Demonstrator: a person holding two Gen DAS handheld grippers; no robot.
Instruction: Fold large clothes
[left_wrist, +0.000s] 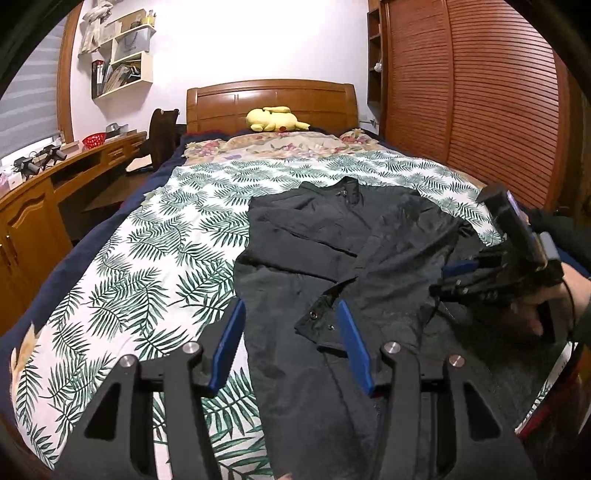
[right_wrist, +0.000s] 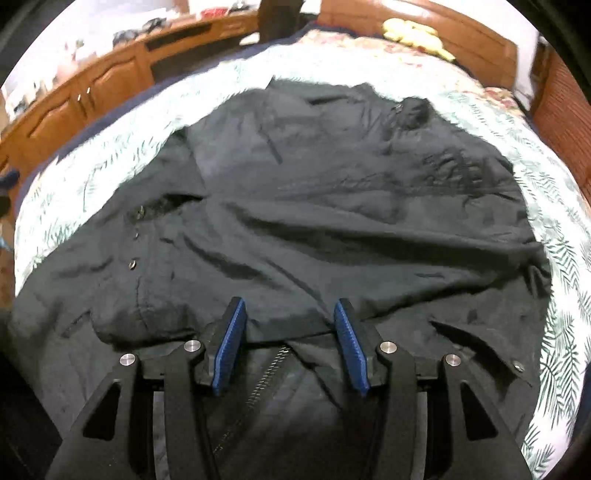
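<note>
A black jacket (left_wrist: 332, 266) lies spread on the bed, collar toward the headboard; one sleeve is folded across its front, and the snap cuff (left_wrist: 317, 317) lies near the middle. My left gripper (left_wrist: 291, 328) hovers open over the jacket's near left edge, one pad above the sheet and the other by the cuff. A hand holds my right gripper (left_wrist: 448, 278) over the jacket's right side. In the right wrist view, the right gripper (right_wrist: 288, 325) stands open just above the jacket (right_wrist: 332, 206), at the edge of a folded layer near the zipper (right_wrist: 266, 376). Nothing is pinched.
The bed carries a leaf-print sheet (left_wrist: 147, 266) with bare room left of the jacket. A yellow plush toy (left_wrist: 275, 120) rests by the wooden headboard (left_wrist: 273, 99). A wooden desk (left_wrist: 55, 177) runs along the left. A slatted wardrobe (left_wrist: 472, 92) stands on the right.
</note>
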